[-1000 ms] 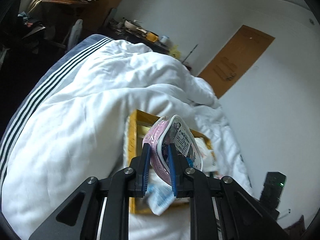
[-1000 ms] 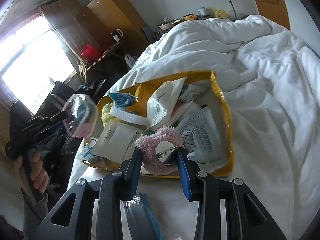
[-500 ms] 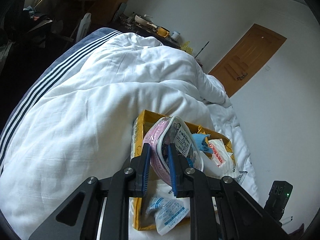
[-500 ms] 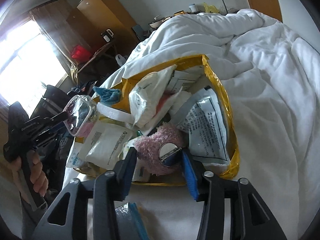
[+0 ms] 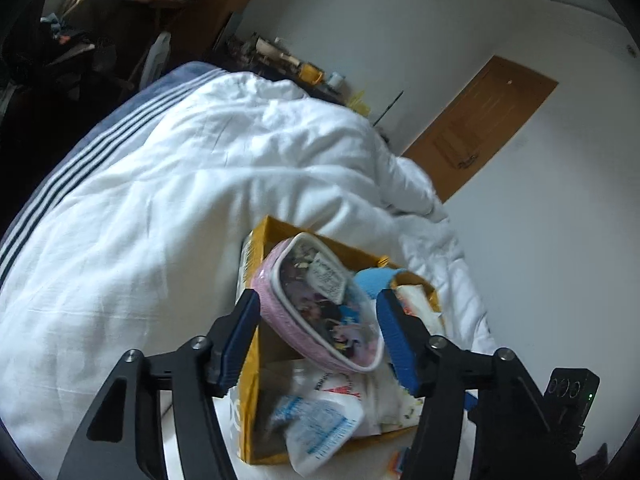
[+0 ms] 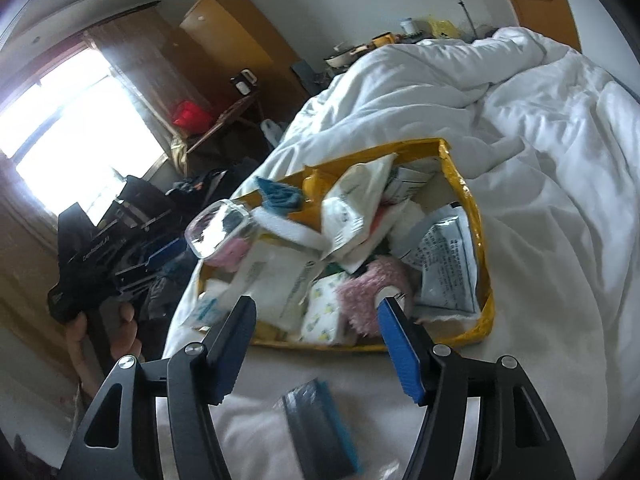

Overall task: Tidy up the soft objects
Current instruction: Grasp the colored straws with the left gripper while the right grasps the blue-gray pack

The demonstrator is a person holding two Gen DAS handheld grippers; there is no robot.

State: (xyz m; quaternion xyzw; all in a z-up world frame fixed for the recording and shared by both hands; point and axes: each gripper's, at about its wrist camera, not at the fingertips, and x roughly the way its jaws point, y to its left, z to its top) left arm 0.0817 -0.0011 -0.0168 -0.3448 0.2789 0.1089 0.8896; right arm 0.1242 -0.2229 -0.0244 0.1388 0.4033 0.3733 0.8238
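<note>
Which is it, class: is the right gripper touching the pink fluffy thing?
Cannot tell: right wrist view shows the right gripper opening, one finger overlapping the pink fluffy thing.

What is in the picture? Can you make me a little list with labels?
place: bed with a white quilt
box: yellow box full of soft packets
left tool: jaws opening, pink pouch between them, over the box
right tool: jaws opening, nothing between them
fluffy thing: pink puff lying in the box, by the right tool's blue pad
blue cloth: at the box's far corner
hand: holding the left tool
</note>
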